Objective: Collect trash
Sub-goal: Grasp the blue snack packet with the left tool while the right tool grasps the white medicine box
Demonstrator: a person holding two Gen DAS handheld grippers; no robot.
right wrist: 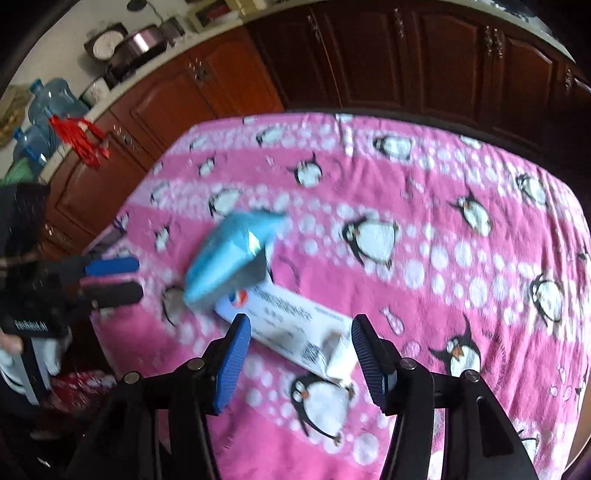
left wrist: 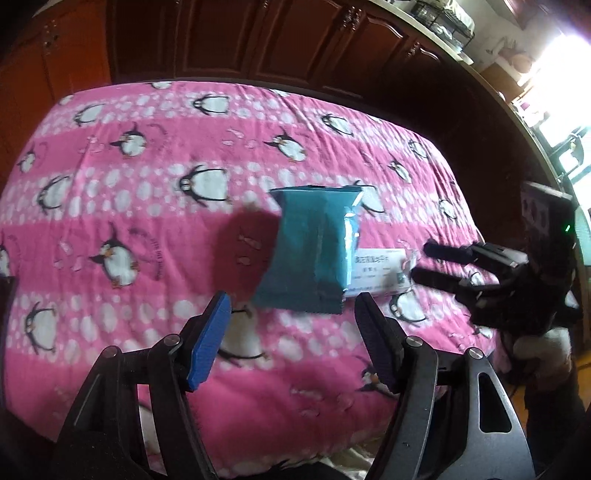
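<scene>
A teal foil snack bag [left wrist: 312, 251] lies on the pink penguin blanket [left wrist: 147, 221], partly over a white printed paper box [left wrist: 380, 273]. My left gripper [left wrist: 293, 343] is open and empty, just short of the bag. My right gripper [right wrist: 301, 363] is open and empty, with its jaws either side of the near end of the white box [right wrist: 295, 332]. The teal bag [right wrist: 229, 258] sits beyond it, blurred. Each gripper shows in the other's view, the right one [left wrist: 421, 262] beside the box and the left one [right wrist: 136, 277] left of the bag.
Dark wooden cabinets [right wrist: 406, 55] stand behind the blanket-covered surface. Blue water jugs [right wrist: 51, 107] and a red tassel [right wrist: 81, 136] are at the far left. A counter with a wire rack [left wrist: 443, 22] runs along the right, by a bright window [left wrist: 561, 66].
</scene>
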